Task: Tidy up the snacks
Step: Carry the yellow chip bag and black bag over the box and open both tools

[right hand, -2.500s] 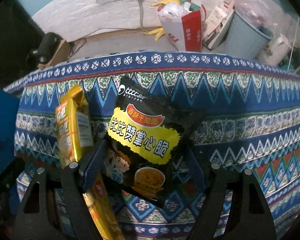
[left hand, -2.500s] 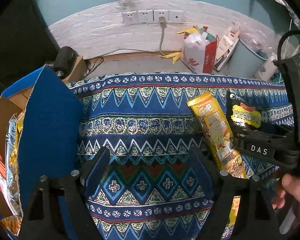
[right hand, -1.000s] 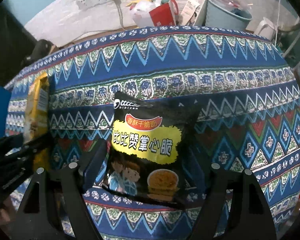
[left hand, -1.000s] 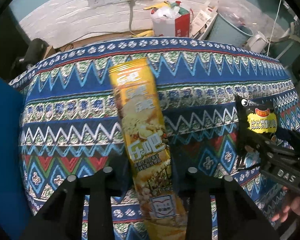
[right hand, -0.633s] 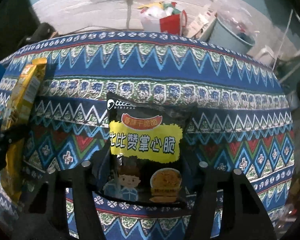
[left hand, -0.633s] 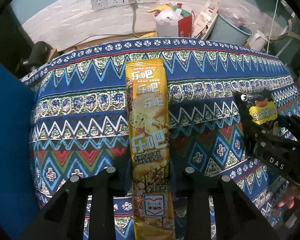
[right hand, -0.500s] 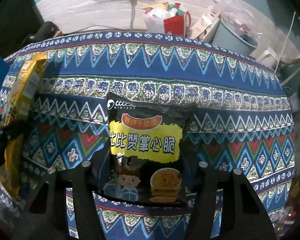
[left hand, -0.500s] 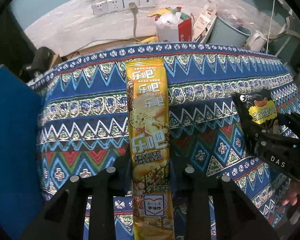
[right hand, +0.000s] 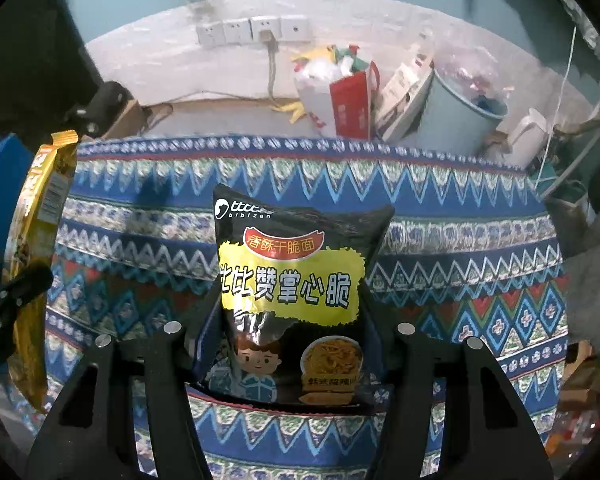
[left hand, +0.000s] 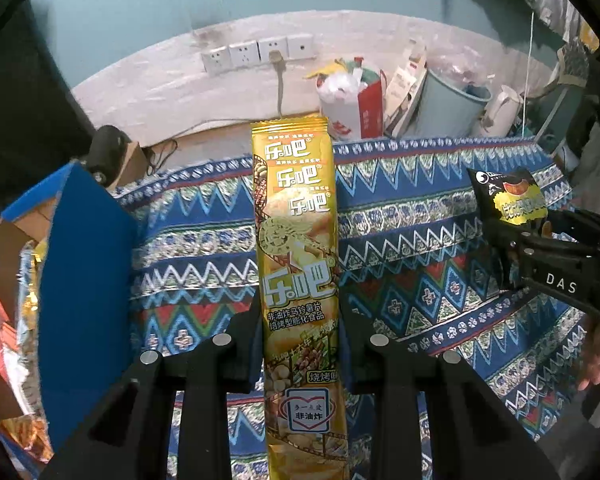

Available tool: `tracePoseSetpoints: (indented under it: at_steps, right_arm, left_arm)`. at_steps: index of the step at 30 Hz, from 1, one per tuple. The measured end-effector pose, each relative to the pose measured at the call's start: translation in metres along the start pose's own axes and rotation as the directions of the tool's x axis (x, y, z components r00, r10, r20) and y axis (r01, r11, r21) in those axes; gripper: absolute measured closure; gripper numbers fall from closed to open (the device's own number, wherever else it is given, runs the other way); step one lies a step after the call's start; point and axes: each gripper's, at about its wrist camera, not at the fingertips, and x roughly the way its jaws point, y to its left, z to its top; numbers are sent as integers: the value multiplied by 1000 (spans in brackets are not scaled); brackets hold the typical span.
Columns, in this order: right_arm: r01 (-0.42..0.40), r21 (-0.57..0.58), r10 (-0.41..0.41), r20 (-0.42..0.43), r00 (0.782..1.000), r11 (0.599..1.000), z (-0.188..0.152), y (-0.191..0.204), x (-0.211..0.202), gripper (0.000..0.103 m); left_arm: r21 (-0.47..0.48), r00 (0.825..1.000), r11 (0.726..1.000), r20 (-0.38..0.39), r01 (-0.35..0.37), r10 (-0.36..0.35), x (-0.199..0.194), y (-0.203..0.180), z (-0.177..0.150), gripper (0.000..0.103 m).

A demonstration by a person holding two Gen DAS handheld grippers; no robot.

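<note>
At your far left, a blue-flapped cardboard box (left hand: pixel 84 264) stands open at the edge of the patterned cloth (left hand: pixel 400 216), with foil snack packets (left hand: pixel 4 336) showing inside it. Next, your left gripper (left hand: pixel 300 344) is clamped on the long gold packet (left hand: pixel 296 248), which juts up and away from the fingers, clear of the cloth; it reads "乐吧" three times near the top and once in large letters, then "非油炸马铃薯片" and, in a heart badge, "非油炸". Further right, your right gripper (right hand: pixel 288 344) squeezes the black noodle-snack bag (right hand: pixel 292 288) by its lower half, its pads pressing both sides; the bag reads "bibizan", "香酥干脆面" and "比比赞掌心脆" on a yellow panel. Both grippers tilt steeply down over the cloth. From the left camera, the right tool's body carries the letters "DAS", and your fingers (left hand: pixel 598 360) curl beneath it at the frame's right edge.
</note>
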Motion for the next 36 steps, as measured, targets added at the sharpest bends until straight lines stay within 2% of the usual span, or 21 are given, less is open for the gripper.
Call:
tracePoseSetpoints:
  at_steps: [17, 36]
  right_arm:
    - [-116, -85, 127, 137, 982, 990, 19, 57, -74, 45]
    - [-215, -220, 254, 168, 953, 952, 32, 138, -111, 45]
  left_arm:
    - [-40, 992, 999, 125, -20, 25, -62, 36, -7, 73]
    - [-184, 980, 983, 186, -31, 65, -110, 113, -25, 73]
